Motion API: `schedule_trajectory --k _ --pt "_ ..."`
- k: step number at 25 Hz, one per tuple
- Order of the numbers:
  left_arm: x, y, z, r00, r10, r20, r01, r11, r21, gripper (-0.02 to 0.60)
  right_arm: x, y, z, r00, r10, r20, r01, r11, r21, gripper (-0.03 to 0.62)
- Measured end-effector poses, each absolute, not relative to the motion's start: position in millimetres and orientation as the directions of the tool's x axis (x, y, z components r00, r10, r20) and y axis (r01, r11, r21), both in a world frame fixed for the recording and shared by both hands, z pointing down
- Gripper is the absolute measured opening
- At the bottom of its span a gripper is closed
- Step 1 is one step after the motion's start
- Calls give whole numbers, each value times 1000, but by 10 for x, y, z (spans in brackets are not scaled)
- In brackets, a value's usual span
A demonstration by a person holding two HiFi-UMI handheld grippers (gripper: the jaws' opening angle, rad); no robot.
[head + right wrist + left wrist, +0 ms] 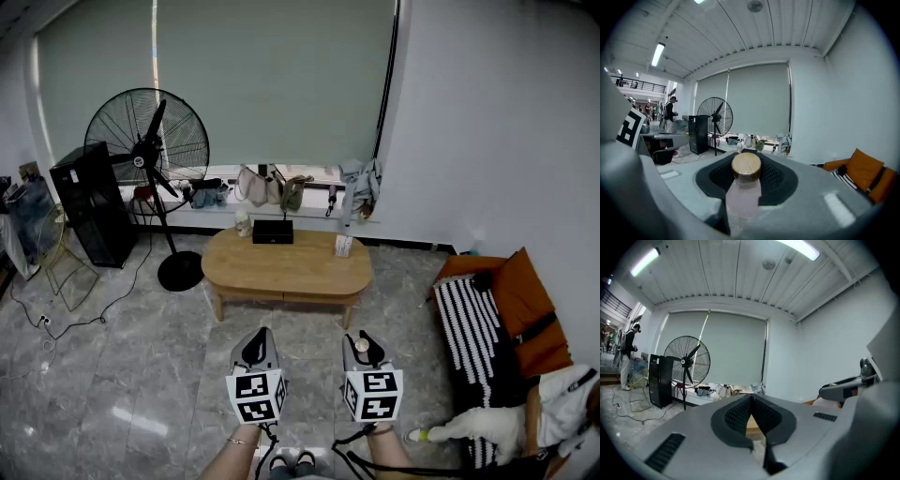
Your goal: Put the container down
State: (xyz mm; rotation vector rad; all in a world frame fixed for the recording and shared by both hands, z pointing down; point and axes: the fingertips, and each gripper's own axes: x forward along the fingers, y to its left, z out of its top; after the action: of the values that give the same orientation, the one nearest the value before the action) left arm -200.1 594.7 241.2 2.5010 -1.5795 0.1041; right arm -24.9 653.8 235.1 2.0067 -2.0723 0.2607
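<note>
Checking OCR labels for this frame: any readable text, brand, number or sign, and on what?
No legible text anywhere.
Marker cubes: square code patterns only, no letters.
Fan hub badge: too small to read.
Container: no label visible.

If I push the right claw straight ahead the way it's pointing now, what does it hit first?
Probably the wooden coffee table. The right claw, shut on the bottle, points across open floor toward it. Depth is unclear, so it might instead pass just above the tabletop.
</note>
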Motion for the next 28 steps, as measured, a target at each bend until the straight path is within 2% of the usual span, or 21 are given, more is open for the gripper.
schedule_trajectory --k 18,28 --pt "-2455 5838 2506 468 -870 156 -883 -456 109 -3 -801 6475 2314 -52 -959 279 -999 52 -5 126" --pt "-2509 5437 2587 472 -863 178 -882 -462 96 -3 -821 6061 2367 -52 -958 283 -999 49 -19 126"
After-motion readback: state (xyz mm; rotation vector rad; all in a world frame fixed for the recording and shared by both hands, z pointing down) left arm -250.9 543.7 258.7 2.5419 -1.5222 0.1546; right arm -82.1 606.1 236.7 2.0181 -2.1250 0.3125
